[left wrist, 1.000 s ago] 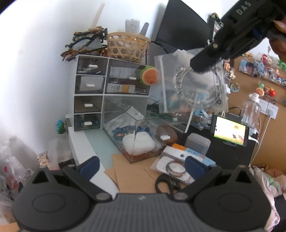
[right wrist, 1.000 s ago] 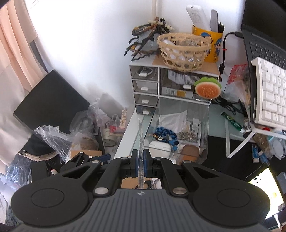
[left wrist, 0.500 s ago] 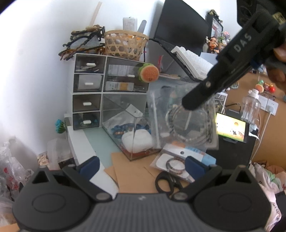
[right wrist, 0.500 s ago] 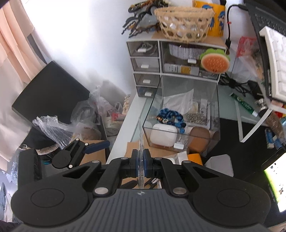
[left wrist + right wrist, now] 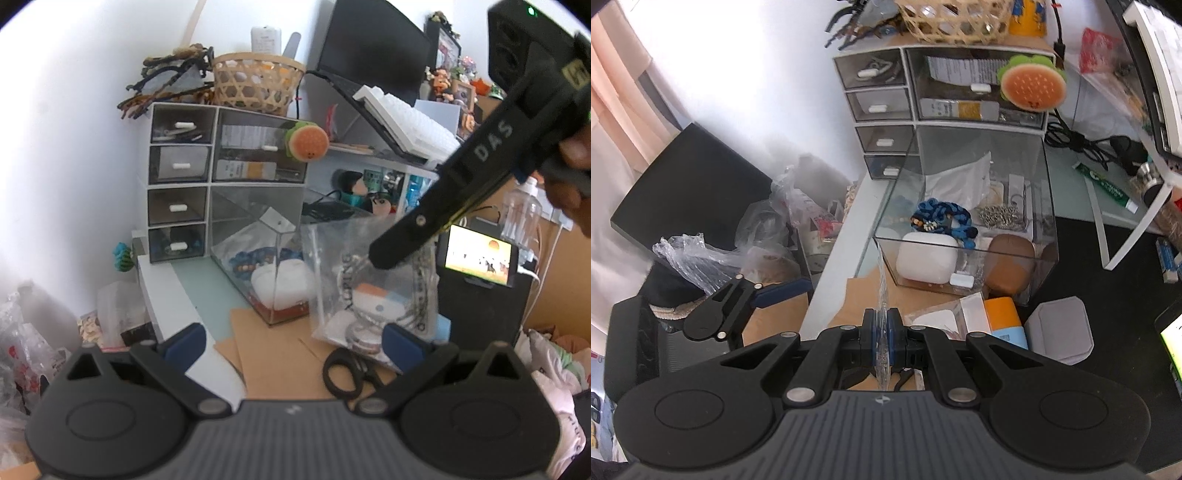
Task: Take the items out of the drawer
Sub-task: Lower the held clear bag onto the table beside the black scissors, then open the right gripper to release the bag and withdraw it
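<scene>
Right gripper [image 5: 882,334]: blue pads pressed together on the top edge of a clear plastic bag [image 5: 373,280]. From its own camera the bag shows edge-on as a thin sliver between the pads. From the left wrist camera the bag hangs flat-on below the gripper tip; a coiled chain or bracelet seems to sit inside, though glare on the plastic makes that uncertain. The bag's lower edge is low over the brown cardboard [image 5: 280,350], just in front of the pulled-out drawer; whether it touches the boxed items beneath cannot be told.

Left gripper [image 5: 291,341]: jaws spread wide, nothing between them, hovering over the cardboard near the desk's front edge. Black scissors [image 5: 347,373] lie just ahead of its right finger.

Clear drawer [image 5: 964,221]: drawn fully out of the white organizer [image 5: 221,184] and resting on the desk. Inside: a white earbud case [image 5: 927,260] at the front, blue braided cord [image 5: 942,219] behind it, a brown oval pouch [image 5: 1008,266] to the right, a small heap of metal chain [image 5: 1001,216] and white paper packets toward the back.

A wicker basket [image 5: 258,83] sits on top of the organizer; a burger-shaped toy [image 5: 1032,86] hangs at its right front corner. A phone [image 5: 478,258] with a lit screen stands to the right.
</scene>
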Motion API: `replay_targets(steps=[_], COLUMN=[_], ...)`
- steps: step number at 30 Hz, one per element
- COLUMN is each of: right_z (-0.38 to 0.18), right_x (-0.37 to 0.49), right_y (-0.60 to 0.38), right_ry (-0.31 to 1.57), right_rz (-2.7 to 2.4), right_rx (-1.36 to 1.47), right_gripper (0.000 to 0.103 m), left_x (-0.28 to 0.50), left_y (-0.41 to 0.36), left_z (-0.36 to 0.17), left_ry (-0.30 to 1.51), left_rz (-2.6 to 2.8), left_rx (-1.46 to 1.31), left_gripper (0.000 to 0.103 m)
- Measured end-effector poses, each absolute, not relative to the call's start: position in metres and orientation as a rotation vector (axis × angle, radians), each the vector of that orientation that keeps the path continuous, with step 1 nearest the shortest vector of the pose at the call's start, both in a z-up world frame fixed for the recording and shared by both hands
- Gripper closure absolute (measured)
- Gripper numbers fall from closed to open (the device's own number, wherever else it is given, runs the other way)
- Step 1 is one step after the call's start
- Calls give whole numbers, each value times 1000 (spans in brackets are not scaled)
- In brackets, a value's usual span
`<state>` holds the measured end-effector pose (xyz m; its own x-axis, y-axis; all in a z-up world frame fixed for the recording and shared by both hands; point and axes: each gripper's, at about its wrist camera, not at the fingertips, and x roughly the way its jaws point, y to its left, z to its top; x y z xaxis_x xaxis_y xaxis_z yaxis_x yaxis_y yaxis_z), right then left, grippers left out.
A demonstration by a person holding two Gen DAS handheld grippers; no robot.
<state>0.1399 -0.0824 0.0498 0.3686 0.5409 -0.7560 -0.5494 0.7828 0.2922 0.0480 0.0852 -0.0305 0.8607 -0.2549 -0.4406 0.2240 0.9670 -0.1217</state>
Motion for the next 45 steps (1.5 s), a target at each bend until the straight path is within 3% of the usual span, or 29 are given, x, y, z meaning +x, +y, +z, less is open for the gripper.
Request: replay_targets(steps=[27, 33, 36, 45], right_z=[3, -3, 1, 17], right_x=[165, 167, 165, 157], right_y=[-98, -98, -99, -102], right_ry=[1011, 1013, 1007, 982], right_rz=[604, 572, 557, 514], right_rx=[-2, -22, -32, -64], right_gripper=[95, 88, 80, 80], left_x=[50, 49, 49, 45], left_y=[82, 83, 85, 91], left_z=[-33, -32, -32, -28], left_ry=[485, 483, 483, 468], left_rz=[-259, -261, -260, -263], left_rx=[-47, -49, -52, -74], left_gripper=[0, 0, 0, 0])
